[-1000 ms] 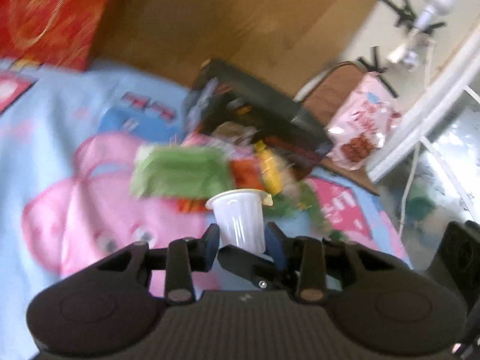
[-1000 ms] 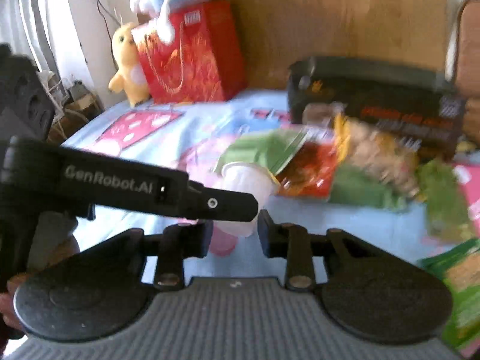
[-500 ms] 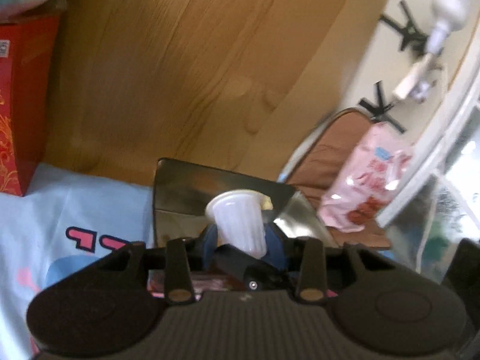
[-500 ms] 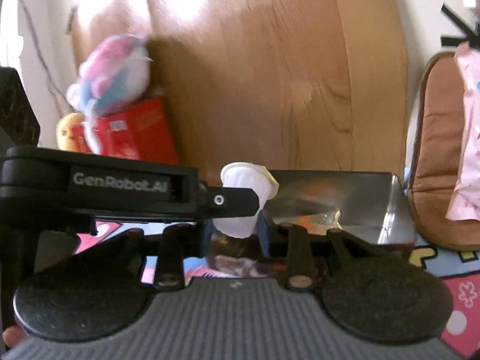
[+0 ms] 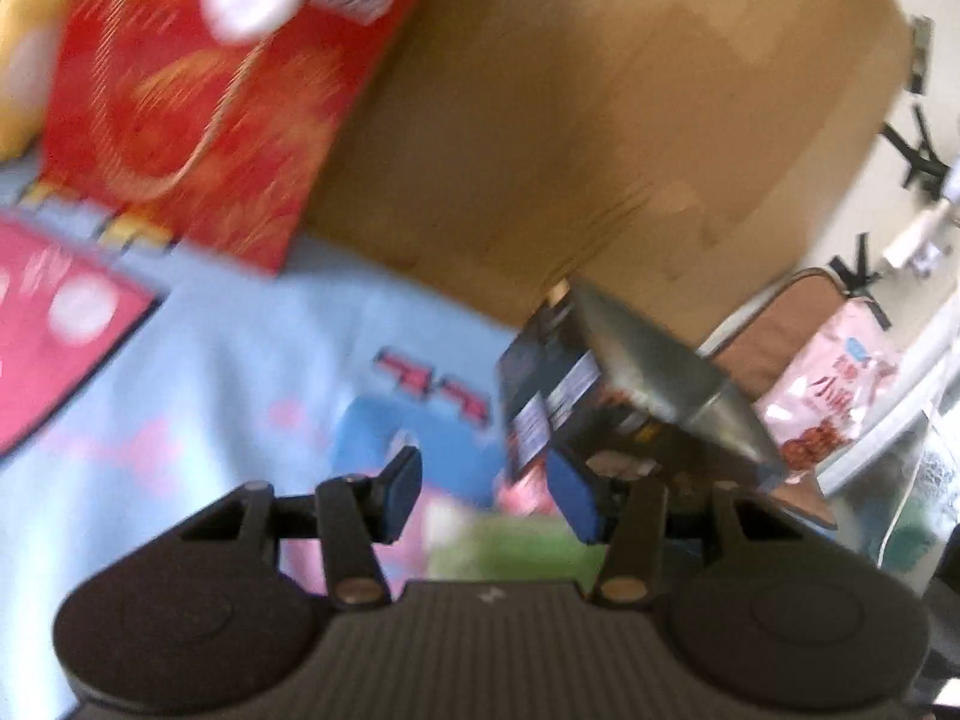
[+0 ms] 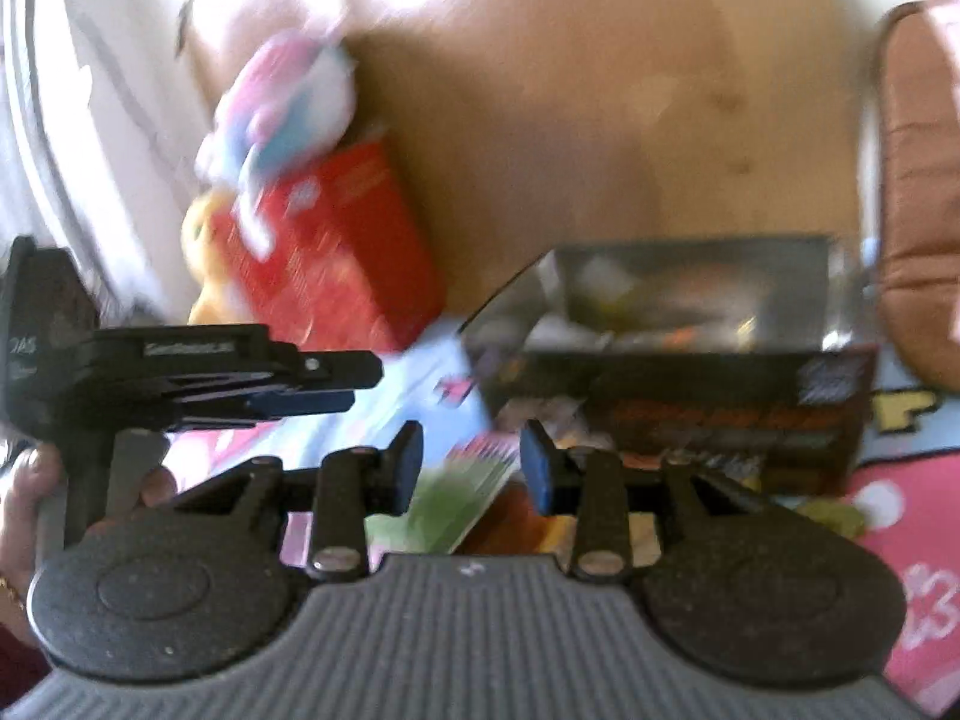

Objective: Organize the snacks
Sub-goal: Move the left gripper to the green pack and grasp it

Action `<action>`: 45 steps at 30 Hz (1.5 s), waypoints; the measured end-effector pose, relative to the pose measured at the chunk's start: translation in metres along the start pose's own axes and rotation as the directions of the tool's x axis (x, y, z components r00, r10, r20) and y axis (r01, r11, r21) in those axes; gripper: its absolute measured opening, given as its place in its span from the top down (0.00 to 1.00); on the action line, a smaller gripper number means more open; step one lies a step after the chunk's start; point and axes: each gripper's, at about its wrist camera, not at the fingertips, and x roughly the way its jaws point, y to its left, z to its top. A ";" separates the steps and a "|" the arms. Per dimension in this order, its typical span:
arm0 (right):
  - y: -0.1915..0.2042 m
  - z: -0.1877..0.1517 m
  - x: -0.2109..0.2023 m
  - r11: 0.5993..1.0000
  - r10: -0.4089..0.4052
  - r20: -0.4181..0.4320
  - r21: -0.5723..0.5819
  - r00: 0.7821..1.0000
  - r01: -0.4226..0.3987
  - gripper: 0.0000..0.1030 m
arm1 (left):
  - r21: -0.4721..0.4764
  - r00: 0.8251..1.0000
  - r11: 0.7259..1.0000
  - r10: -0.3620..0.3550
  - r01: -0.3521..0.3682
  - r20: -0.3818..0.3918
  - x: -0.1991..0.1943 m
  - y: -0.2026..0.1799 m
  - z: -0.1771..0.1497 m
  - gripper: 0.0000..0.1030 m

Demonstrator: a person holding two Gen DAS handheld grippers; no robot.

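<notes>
A dark snack box with a shiny silver inside (image 5: 624,396) stands open at the back of the bed, also in the right wrist view (image 6: 690,354), with blurred items inside it. My left gripper (image 5: 486,495) is open and empty, left of and in front of the box; it shows from the side in the right wrist view (image 6: 360,384). My right gripper (image 6: 471,465) is open and empty, above a green snack packet (image 6: 456,498). Red and yellow packets (image 6: 636,516) lie in front of the box. The white cup is not in view.
A red gift box (image 5: 198,102) with plush toys (image 6: 288,114) stands at the back left against the wooden headboard (image 5: 600,120). A pink snack bag (image 5: 828,396) sits on a brown chair (image 6: 918,210) at the right. The bed has a blue and pink cartoon sheet (image 5: 240,372).
The white cup held by my left gripper is gone from its fingers, which have opened. Both grippers have pulled back and leftward from above the box.
</notes>
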 end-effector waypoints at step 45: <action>0.045 -0.090 -0.043 0.982 -0.075 -0.074 -0.179 0.994 0.061 0.44 | 0.143 0.973 0.983 -0.079 0.112 -0.216 -0.024 -0.042 -0.085 0.60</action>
